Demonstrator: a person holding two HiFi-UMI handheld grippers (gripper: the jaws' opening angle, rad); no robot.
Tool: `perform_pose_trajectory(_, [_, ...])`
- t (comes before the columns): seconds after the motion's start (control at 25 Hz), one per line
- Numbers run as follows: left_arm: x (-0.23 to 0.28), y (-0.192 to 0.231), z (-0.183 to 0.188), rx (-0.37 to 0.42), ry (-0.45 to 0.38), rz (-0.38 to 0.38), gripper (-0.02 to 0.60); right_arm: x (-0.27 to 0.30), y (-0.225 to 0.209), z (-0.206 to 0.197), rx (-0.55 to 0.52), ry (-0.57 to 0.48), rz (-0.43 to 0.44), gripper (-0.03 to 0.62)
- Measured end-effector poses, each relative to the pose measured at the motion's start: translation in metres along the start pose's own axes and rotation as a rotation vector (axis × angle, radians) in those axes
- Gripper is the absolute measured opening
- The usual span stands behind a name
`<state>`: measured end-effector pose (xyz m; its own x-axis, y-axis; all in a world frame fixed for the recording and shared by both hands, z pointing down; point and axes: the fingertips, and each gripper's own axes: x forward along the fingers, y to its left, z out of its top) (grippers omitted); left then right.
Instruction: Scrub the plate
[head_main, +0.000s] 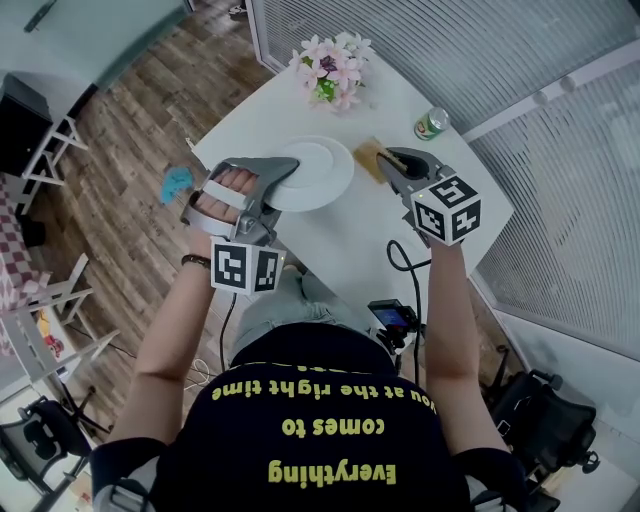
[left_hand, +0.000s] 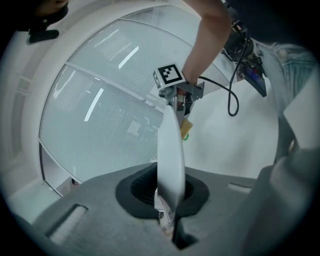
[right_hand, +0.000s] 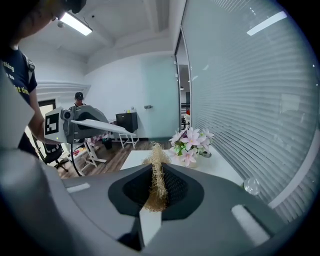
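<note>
Left fingers (head_main: 274, 168): pinching plate (head_main: 318, 172) rim | right fingers (right_hand: 148, 223): pinching scrubber (right_hand: 157, 180), off plate

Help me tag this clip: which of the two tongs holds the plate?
The left tongs: they clamp the white plate by its rim, while the right tongs pinch a tan fibrous scrubber instead.

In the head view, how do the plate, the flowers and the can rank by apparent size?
1. plate
2. flowers
3. can
The plate is lifted nearer the camera, so its lead over the flowers is unsure.
</note>
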<state>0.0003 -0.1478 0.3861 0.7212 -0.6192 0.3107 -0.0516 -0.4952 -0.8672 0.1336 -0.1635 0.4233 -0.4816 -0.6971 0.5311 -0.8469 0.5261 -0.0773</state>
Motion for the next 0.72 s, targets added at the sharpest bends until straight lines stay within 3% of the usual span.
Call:
perform_pose_trajectory(0.28, [-0.001,0.023,-0.02,-0.262,0.018,0.037,0.009,-0.014,-0.014,0.007,-0.026,-0.077,-0.093,0.034])
perform_pose_trajectory(0.72, [-0.009,0.043,-0.047,-0.57,0.029,0.102,0.009,-0.029,-0.018,0.022,-0.004,-0.197,-0.167,0.034])
